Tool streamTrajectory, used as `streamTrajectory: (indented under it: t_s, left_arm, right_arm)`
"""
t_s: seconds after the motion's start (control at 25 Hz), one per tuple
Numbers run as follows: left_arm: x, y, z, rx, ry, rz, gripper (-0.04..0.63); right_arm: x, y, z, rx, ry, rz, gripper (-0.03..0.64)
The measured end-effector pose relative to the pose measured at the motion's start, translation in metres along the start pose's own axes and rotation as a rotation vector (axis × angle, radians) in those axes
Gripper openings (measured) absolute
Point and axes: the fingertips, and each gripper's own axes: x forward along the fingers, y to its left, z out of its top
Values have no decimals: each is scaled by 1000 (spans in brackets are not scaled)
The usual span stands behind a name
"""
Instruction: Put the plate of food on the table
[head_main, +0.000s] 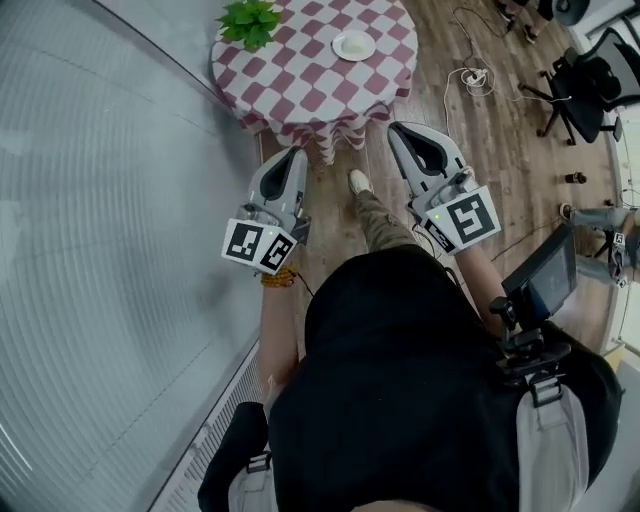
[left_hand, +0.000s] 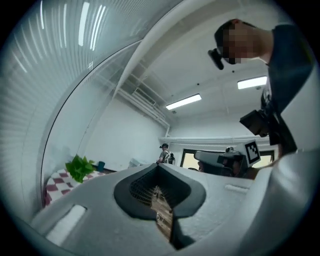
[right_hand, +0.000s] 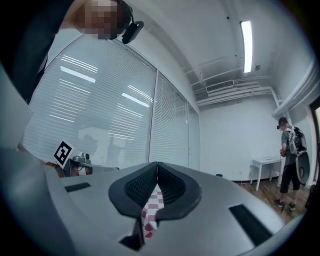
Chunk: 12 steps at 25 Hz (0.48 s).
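Observation:
A white plate (head_main: 353, 45) with a little food rests on the round table with a red-and-white checked cloth (head_main: 300, 75), far ahead of me in the head view. My left gripper (head_main: 296, 153) and right gripper (head_main: 397, 130) are held up side by side in front of my body, short of the table's near edge. Both have their jaws together and nothing between them. In the left gripper view the left gripper (left_hand: 159, 167) is shut, and the table (left_hand: 56, 183) lies low at the left. The right gripper (right_hand: 157, 164) is shut too, and the checked cloth (right_hand: 151, 209) shows below its tips.
A green potted plant (head_main: 250, 20) stands on the table's far left. A glass wall with blinds (head_main: 100, 250) runs along my left. A black office chair (head_main: 585, 85) and floor cables (head_main: 470, 78) are to the right. Another person (right_hand: 289, 155) stands by a small white table (right_hand: 265, 162).

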Motion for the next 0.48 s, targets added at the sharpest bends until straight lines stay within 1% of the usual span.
streamTrajectory:
  t_s: [0.04,0.12,0.2,0.24,0.48]
  left_arm:
    - [-4,-5,5,40,-24,-8,6]
    - [-13,-7,5,94,-38,3,6]
    - [-19,-6,-4,116,-23,29,6]
    - [-20,-7,-9,125,-15,34,6]
    - [-23,-24,-31,235,26,10,6]
  right_arm:
    - [-1,6,2,-27,-8,8,9]
    - [-3,20,1,-112,-12,23,9]
    - [-7,33,-7,-184,15,36,9]
    - [-11,38,-12,-203,32,43,9]
    - [-23,53,-43,-220,98,69,9]
